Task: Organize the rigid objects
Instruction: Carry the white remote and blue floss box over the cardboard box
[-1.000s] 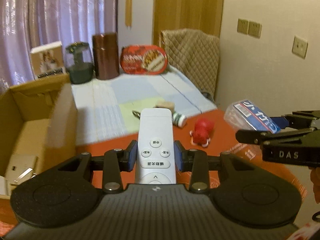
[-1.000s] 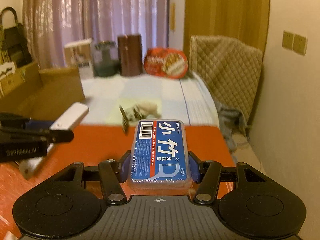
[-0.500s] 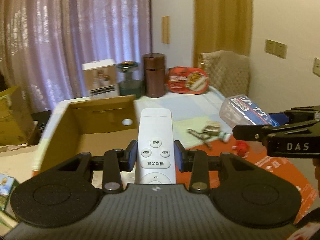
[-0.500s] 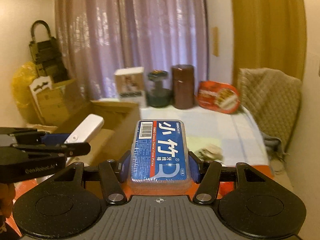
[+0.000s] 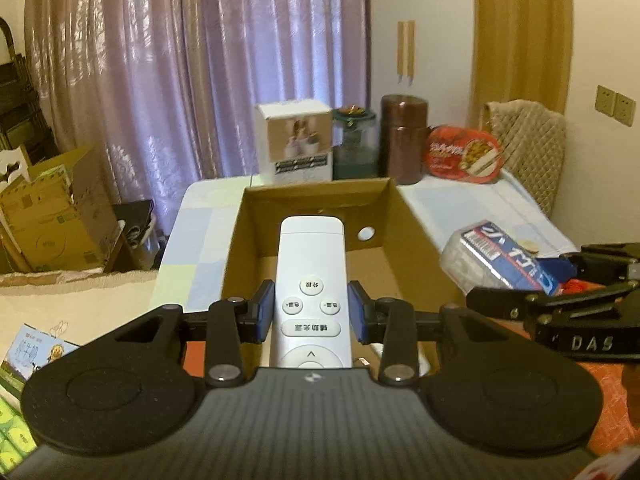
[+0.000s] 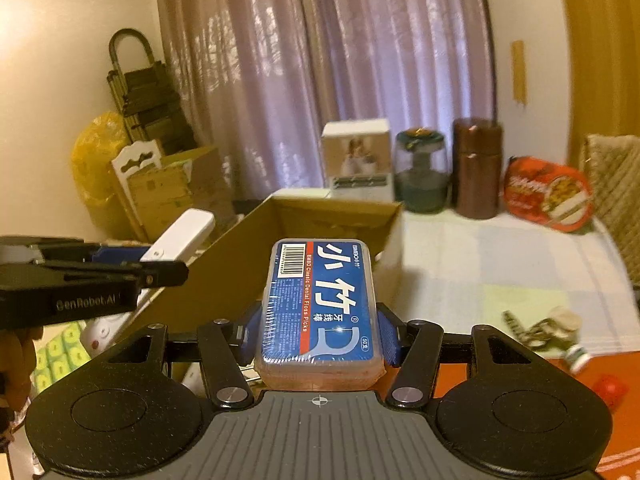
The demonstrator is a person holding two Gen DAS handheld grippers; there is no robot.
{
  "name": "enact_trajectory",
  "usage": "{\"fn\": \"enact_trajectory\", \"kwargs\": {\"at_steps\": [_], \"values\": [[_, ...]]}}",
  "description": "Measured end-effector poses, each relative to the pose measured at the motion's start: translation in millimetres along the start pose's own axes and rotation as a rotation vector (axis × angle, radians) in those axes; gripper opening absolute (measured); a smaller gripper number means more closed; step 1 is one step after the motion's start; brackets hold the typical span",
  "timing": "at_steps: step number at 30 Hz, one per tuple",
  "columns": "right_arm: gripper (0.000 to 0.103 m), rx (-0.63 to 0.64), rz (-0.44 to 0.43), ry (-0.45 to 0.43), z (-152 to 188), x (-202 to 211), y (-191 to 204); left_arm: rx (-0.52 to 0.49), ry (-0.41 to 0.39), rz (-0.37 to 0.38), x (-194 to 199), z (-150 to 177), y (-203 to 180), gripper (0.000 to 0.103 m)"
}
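Note:
My left gripper (image 5: pixel 311 312) is shut on a white remote control (image 5: pixel 311 276), whose far end hangs over the open cardboard box (image 5: pixel 320 196). In the right wrist view the same remote (image 6: pixel 184 234) and left gripper (image 6: pixel 160 268) show at the left, above the box's near wall (image 6: pixel 224 276). My right gripper (image 6: pixel 320 332) is shut on a blue box of dental floss picks (image 6: pixel 320 300), held just right of the cardboard box. That floss box (image 5: pixel 496 260) and the right gripper (image 5: pixel 568 276) appear at the right of the left wrist view.
Behind the cardboard box stand a white carton (image 5: pixel 295 144), a green jar (image 5: pixel 354 142), a brown canister (image 5: pixel 404 136) and a red snack pack (image 5: pixel 464 152). Keys and a small bottle (image 6: pixel 552 332) lie on the checked cloth. More cartons (image 5: pixel 48 216) sit left by the curtain.
Both grippers swung left and rose a little, from over the orange mat to the cardboard box. Each kept its grip, the left on the remote, the right on the floss box.

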State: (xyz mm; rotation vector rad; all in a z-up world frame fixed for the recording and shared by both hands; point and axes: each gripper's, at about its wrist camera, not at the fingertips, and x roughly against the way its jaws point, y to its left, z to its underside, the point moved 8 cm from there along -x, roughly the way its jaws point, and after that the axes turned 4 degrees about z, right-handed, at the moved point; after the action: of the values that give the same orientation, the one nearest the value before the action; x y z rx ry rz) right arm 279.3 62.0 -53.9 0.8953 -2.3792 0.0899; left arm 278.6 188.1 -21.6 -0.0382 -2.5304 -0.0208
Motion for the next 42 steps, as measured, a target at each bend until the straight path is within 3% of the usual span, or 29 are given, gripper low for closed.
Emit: {"fn": "enact_trajectory", "kwargs": {"at_steps": [16, 29, 42], "values": [[0.054, 0.128, -0.003, 0.112, 10, -90, 17, 0.025, 0.089, 0.021, -80, 13, 34, 0.033], [0.054, 0.172, 0.011, 0.133, 16, -99, 20, 0.056, 0.138, 0.043, -96, 32, 34, 0.033], [0.054, 0.162, 0.010, 0.129, 14, -98, 18, 0.047, 0.123, 0.045, -90, 31, 31, 0.033]]}}
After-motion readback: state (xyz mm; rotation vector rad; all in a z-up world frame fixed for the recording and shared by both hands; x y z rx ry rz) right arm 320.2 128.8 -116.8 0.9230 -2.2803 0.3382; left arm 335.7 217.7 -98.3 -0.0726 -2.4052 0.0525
